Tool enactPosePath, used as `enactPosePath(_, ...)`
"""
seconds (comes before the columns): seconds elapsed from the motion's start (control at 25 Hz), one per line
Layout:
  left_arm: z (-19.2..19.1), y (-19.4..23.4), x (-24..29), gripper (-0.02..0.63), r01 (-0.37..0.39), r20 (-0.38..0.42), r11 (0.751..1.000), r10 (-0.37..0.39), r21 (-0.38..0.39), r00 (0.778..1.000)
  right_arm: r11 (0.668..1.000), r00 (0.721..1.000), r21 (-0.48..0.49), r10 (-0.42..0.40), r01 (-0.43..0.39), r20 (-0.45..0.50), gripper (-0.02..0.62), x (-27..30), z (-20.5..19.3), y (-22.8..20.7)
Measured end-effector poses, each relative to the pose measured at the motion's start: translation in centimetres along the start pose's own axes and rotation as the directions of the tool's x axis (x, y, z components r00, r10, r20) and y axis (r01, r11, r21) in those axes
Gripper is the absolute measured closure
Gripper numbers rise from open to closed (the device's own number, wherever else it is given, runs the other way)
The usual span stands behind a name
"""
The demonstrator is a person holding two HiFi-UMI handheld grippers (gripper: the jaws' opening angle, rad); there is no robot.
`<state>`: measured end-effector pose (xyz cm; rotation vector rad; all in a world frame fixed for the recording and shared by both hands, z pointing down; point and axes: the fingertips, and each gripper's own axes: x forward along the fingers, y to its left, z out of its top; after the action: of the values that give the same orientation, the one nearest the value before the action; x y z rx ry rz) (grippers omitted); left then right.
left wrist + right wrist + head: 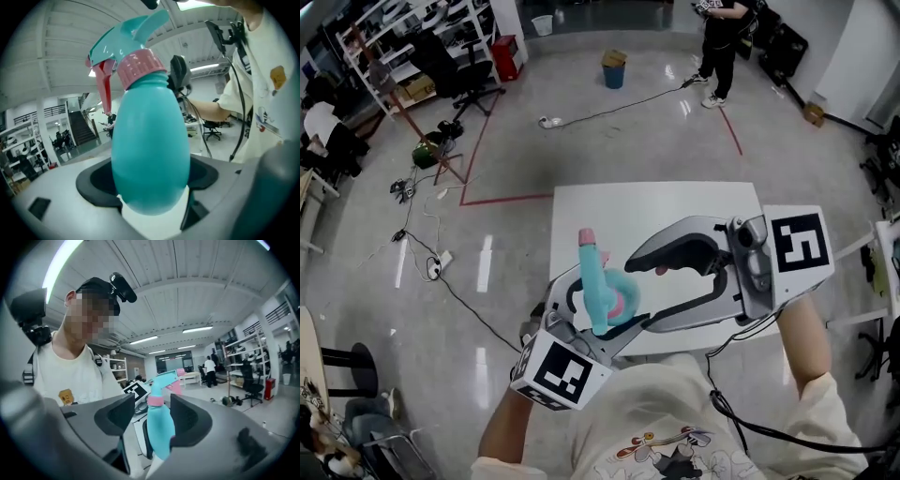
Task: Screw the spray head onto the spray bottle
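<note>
A teal spray bottle [150, 154] fills the left gripper view, its rounded base wedged between the jaws of my left gripper [152, 197], which is shut on it. The teal spray head [126, 40] with a pink trigger sits on the neck, and a pink ribbed collar [139, 65] joins the two. In the head view the bottle [602, 300] is held above the near edge of the table. My right gripper [151, 418] stands open, with a jaw on either side of the bottle [159, 427] and a gap at each pad. From above, the right gripper [628, 295] reaches in from the right.
A white table [675, 202] lies below the grippers. Cables and a power strip [436, 267] trail over the glossy floor at the left. Farther off are a blue bin [614, 73], a standing person [722, 37] and shelving [403, 37].
</note>
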<state>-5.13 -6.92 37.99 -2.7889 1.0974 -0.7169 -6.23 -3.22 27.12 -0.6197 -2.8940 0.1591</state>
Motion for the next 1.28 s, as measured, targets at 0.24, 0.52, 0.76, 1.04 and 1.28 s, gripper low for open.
enactPosePath(0.24, -0.8, -2.4, 0.2, 0.19, 0.072, -0.073, 0.994, -0.066, 0.087, 0.995, 0.97, 0.97, 0.071, 0.237, -0.232, -0.06, 0.374, 1.7, -1.2, 2.0)
enactPosePath(0.52, -1.8, -3.1, 0.3, 0.19, 0.097, -0.111, 0.99, -0.085, 0.107, 0.99, 0.957, 0.957, 0.066, 0.285, -0.282, -0.045, 0.459, 2.1, -2.4, 1.6)
enactPosePath(0.76, -1.8, -2.8, 0.6, 0.19, 0.239, -0.08, 0.966, -0.248, -0.102, 0.966, 0.981, 0.98, -0.035, 0.187, -0.19, -0.069, 0.463, 2.2, -2.1, -0.8)
enactPosePath(1.04, -0.5, -2.8, 0.8, 0.19, 0.236, -0.102, 0.961, -0.252, -0.145, 0.962, 0.983, 0.982, -0.024, 0.18, -0.182, -0.053, 0.463, 0.9, -1.3, -1.0)
enactPosePath(1.28, -1.8, -0.2, 1.4, 0.19, 0.071, -0.186, 0.972, -0.115, -0.225, 0.976, 1.0, 0.997, -0.015, -0.009, 0.008, -0.071, 0.463, 1.3, -1.4, -3.4)
